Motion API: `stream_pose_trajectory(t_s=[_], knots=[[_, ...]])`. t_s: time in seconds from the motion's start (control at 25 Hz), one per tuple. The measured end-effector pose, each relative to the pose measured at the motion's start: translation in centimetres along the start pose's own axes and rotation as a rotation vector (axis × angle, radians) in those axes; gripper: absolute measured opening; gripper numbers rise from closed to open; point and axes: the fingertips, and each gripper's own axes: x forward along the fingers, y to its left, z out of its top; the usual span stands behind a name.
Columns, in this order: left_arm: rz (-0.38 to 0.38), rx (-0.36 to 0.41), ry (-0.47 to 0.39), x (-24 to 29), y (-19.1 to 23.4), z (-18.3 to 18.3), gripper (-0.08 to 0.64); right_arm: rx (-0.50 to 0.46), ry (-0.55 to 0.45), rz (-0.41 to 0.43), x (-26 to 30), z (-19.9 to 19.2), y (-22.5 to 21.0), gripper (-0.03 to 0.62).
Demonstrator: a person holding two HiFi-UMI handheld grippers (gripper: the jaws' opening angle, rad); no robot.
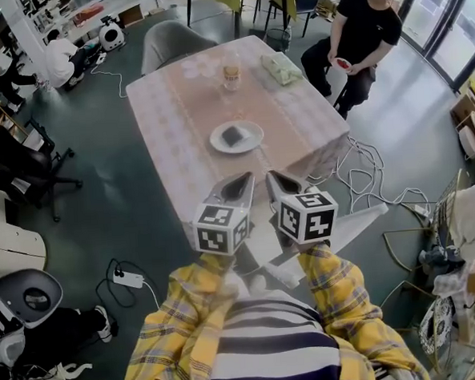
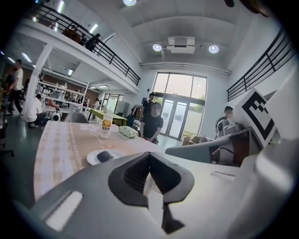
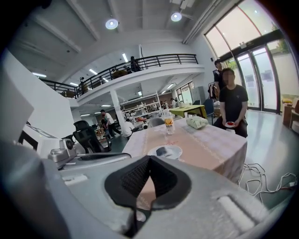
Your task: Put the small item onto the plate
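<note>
Two sets of jaws are pressed together on nothing: left gripper (image 1: 239, 183) and right gripper (image 1: 275, 180), by the counter's (image 1: 176, 108) near edge. At 12 o'clock, the small item (image 1: 234, 135) lies on the plate (image 1: 218, 144).

Soft, even daylight lies on the table (image 1: 169, 125) in the head view; we find only faint shadows there, and the white plate (image 1: 217, 140) is not blown out. Beyond the table the glazed doors (image 2: 180, 105) glow pale; above it ceiling lamps (image 2: 157, 47) flare. Both gripper views bend and darken at their rims.
</note>
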Motion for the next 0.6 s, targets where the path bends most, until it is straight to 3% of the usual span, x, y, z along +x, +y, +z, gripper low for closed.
stream_pose_trajectory(t_s=[0.6], knots=[[0.015,-0.008,-0.032,-3.0,-1.9,-0.4,0.003,0.04,-0.026,0.072,-2.9,-1.1,2.0,-0.003]])
